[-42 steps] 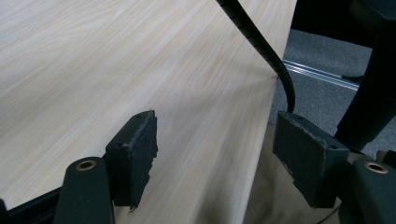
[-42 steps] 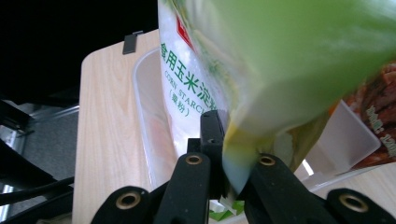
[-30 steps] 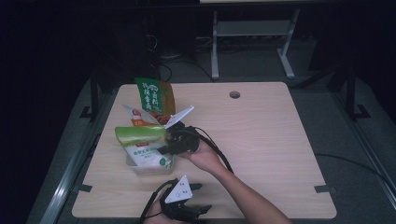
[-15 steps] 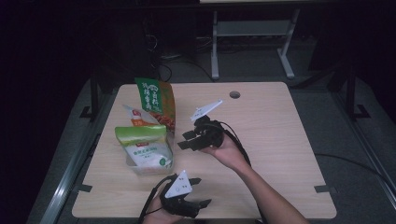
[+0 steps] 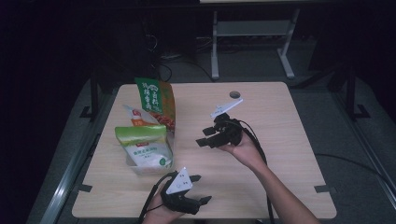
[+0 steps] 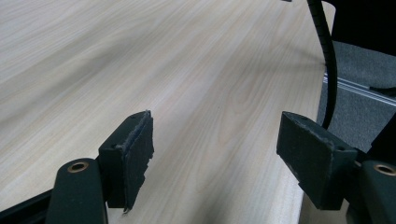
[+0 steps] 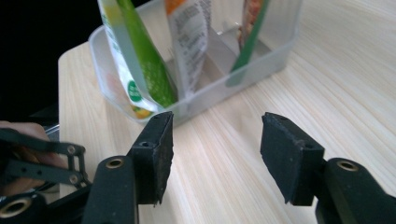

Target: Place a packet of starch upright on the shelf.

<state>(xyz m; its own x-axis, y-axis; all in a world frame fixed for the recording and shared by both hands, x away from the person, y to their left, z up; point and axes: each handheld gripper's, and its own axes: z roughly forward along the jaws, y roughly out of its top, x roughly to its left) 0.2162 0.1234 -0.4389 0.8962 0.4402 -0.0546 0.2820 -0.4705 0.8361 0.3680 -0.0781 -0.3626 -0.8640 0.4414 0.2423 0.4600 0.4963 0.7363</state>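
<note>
Standing in a clear plastic tub (image 5: 140,169) at the bench's (image 5: 289,154) nine o'clock side are three upright pouches: a green-and-white one (image 5: 144,147) nearest the person, a white-and-orange one (image 5: 135,116) in the middle, and a green-and-red one (image 5: 156,105) at the far end, their printing too small to read. Over the bench's middle, the right gripper (image 5: 210,138) points toward the tub, its jaws having just been opening, with nothing between them. At six o'clock, the left gripper (image 5: 198,189) sits with jaws spread and empty.

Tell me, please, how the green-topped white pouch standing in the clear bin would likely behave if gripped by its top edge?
The green-topped pouch looks like soft film, so it would probably flex and sag. It bulges low, suggesting bottom-heavy contents. Lifting it might nudge the neighbouring packet in the clear bin.
</note>
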